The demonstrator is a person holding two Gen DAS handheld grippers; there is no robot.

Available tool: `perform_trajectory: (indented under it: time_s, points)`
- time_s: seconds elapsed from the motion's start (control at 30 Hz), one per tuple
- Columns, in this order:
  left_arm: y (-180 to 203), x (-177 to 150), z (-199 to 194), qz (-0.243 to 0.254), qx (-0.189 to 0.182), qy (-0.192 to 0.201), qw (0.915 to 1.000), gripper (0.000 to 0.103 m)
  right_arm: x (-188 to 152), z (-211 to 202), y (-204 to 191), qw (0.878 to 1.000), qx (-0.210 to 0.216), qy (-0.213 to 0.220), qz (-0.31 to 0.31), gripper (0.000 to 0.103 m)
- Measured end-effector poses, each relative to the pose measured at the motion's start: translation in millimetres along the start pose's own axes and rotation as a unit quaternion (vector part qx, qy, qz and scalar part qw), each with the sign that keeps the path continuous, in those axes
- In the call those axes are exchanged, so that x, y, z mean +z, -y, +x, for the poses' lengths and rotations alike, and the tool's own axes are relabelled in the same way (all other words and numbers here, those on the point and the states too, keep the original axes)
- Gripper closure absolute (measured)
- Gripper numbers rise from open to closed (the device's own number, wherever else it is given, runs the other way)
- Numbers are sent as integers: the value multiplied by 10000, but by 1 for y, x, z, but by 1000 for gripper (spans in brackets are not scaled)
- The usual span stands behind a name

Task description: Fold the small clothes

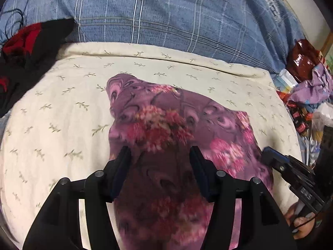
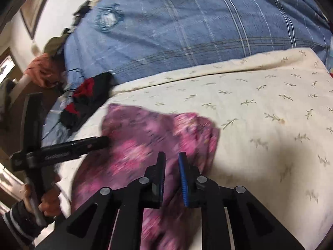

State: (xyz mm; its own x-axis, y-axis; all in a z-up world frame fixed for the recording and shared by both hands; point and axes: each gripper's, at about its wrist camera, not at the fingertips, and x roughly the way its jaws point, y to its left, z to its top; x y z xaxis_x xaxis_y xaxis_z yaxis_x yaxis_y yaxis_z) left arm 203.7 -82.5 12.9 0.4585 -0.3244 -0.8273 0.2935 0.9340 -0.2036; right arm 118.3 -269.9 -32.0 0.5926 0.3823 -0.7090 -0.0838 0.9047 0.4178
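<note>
Purple floral garment point(image 1: 166, 125) is lying on the cream sprig-print cloth point(image 1: 62, 104) that's spread over the bed, roughly mid-cloth, bunched and uneven, not squared up. Far end runs to a blunt point toward the blue plaid bedding point(image 1: 166, 10). Left gripper point(image 1: 160, 158) sits over the near part of it with fingers wide apart; fabric shows in the gap, nothing pinched. Right gripper point(image 2: 171, 162) is at the garment's right edge, fingers nearly together with a thin gap. Fabric is right there, but motion blur means I cannot tell whether an edge is actually caught between them. From the left wrist view the right gripper is low at the garment's right side, close to the cloth. Read: early fold stage, looks like setting up grips on the near edge rather than a fold finished, since no clean crease or stacked layer is visible. Next move, I'd say: left needs to close on a near corner or hem, right needs a confirmed pinch, then both lift together and carry that edge over toward the far end, keeping it taut so it lands flat. Risk is one-sided lift dragging the piece across the cream cloth. Black-and-red clothing point(image 1: 22, 58) sits off to the left, loose purple pile and packets point(image 1: 312, 83) to the right, both apart from the work.
</note>
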Motion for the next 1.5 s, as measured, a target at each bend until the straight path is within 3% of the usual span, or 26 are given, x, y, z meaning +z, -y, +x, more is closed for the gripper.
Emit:
perform_trajectory:
  time_s: [0.13, 0.17, 0.3, 0.4, 0.5, 0.53, 0.57, 0.67, 0.73, 0.87, 0.97, 1.07, 1.13, 1.5]
  points:
    - [9, -30, -11, 91, 6, 24, 10000, 45, -23, -18, -17, 9998, 54, -69, -182, 77]
    - [11, -43, -11, 121, 58, 18, 9999, 39, -30, -17, -18, 9997, 31, -138, -210, 77]
    - [24, -70, -9, 695, 695, 58, 9951, 34, -47, -2, -15, 9983, -304, -484, -126, 75]
    - [14, -75, -28, 592, 462, -28, 9972, 34, -43, -11, -22, 9976, -491, -489, -13, 70]
    - [-12, -84, -56, 296, 152, 47, 9994, 32, -46, -34, -30, 9960, -769, -439, -72, 40]
    - [-21, -88, -63, 236, 118, 56, 9996, 28, -50, -43, -32, 9947, -922, -434, -110, 23]
    - [-29, -94, -70, 169, 124, 54, 9998, 22, -54, -52, -34, 9934, -1044, -442, -153, 14]
    - [-51, -116, -83, -117, 320, 178, 9993, 20, -72, -84, -40, 9881, -1486, -339, -222, 5]
    - [-59, -130, -88, -309, 378, 325, 9983, 20, -81, -95, -41, 9833, -1774, -383, -105, 2]
    - [-57, -151, -90, -463, 404, 497, 9969, 20, -99, -110, -46, 9840, -1733, -406, 111, 2]
    - [-38, -157, -89, -98, 588, 551, 9967, 20, -110, -112, -59, 9783, -2024, -408, -164, 2]
    - [-10, -163, -93, 477, 1061, 716, 9906, 20, -114, -110, -72, 9699, -2363, -363, -468, 2]
    - [6, -166, -95, 806, 1184, 769, 9867, 20, -116, -113, -79, 9688, -2393, -298, -576, 2]
    - [43, -181, -101, 1339, 808, 669, 9854, 20, -118, -130, -96, 9611, -2594, -88, -948, 1]
